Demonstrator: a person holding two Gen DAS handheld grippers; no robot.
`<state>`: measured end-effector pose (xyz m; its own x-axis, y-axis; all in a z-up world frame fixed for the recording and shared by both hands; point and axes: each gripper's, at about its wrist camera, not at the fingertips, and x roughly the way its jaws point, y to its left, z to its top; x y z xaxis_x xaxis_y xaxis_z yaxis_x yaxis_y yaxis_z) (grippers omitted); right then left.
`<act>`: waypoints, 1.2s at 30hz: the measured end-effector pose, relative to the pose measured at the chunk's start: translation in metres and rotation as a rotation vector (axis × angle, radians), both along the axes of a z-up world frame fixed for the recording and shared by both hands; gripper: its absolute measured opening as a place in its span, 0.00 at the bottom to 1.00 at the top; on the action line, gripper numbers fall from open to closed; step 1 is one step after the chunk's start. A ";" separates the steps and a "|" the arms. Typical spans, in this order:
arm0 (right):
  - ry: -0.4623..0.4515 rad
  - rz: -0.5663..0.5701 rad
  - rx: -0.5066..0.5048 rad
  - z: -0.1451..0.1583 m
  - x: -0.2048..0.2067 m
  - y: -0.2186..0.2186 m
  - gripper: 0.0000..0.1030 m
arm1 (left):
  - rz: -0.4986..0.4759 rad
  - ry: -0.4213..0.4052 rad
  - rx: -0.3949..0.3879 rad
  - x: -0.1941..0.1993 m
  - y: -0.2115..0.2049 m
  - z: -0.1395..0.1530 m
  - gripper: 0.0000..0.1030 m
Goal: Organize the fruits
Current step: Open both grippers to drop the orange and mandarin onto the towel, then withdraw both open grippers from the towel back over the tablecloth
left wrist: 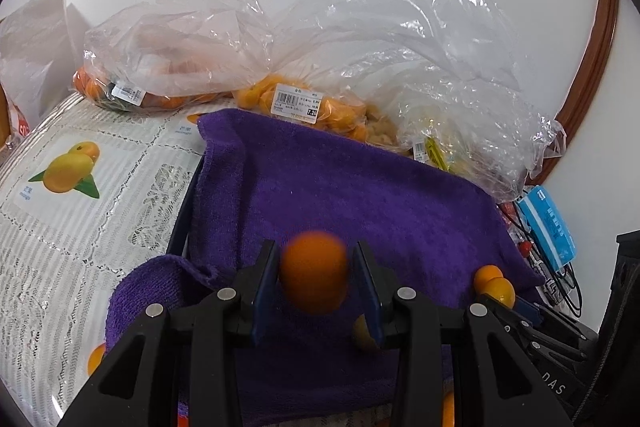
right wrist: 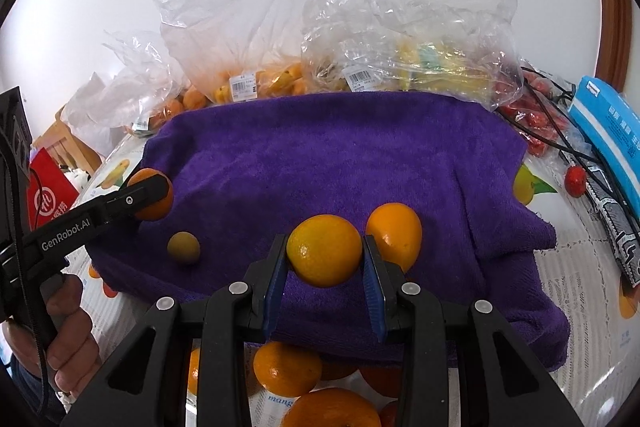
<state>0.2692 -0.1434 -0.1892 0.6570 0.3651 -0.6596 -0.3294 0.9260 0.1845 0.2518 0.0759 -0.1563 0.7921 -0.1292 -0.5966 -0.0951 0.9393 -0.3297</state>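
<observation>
My left gripper (left wrist: pixel 316 251) is shut on a deep orange tangerine (left wrist: pixel 314 279), held above a purple towel (left wrist: pixel 360 195). A small brownish fruit (left wrist: pixel 362 334) lies on the towel just below its right pad. My right gripper (right wrist: pixel 324 242) is shut on a yellow-orange tangerine (right wrist: pixel 324 251) over the same towel (right wrist: pixel 340 163). Another orange (right wrist: pixel 396 233) rests on the towel right behind it. In the right wrist view the left gripper (right wrist: pixel 150 193) reaches in from the left with its tangerine, and the brownish fruit (right wrist: pixel 183 247) lies below it.
Clear plastic bags of oranges (right wrist: pixel 256 83) and yellow fruit (right wrist: pixel 440 67) stand behind the towel. Several loose oranges (right wrist: pixel 286 373) lie on the fruit-print tablecloth (left wrist: pixel 80 219) in front of it. Blue packet (right wrist: pixel 608 131), red fruits (right wrist: pixel 536 131) and cables lie right. A hand (right wrist: pixel 68 339) grips the left tool.
</observation>
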 end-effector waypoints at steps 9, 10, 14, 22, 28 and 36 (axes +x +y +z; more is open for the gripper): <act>-0.041 0.008 0.017 0.008 -0.009 -0.001 0.35 | -0.011 -0.022 0.017 -0.003 -0.003 0.006 0.39; -0.054 0.009 0.015 0.010 -0.011 -0.001 0.35 | -0.009 -0.024 0.019 -0.003 -0.002 0.007 0.40; -0.105 0.000 -0.007 0.020 -0.022 0.003 0.35 | -0.001 -0.040 0.001 -0.005 0.000 0.011 0.44; -0.233 -0.009 0.005 0.039 -0.044 0.004 0.35 | 0.035 -0.079 0.009 -0.016 0.003 0.022 0.51; -0.237 -0.088 0.041 0.050 -0.061 -0.013 0.35 | 0.080 -0.096 0.068 -0.028 0.005 0.028 0.56; -0.195 -0.158 0.028 0.060 -0.104 -0.051 0.35 | 0.085 -0.087 0.017 -0.063 0.007 0.027 0.56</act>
<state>0.1647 -0.1945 -0.1292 0.8214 0.2640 -0.5056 -0.2130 0.9643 0.1574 0.1891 0.0826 -0.1297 0.8484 -0.0499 -0.5270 -0.1465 0.9346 -0.3242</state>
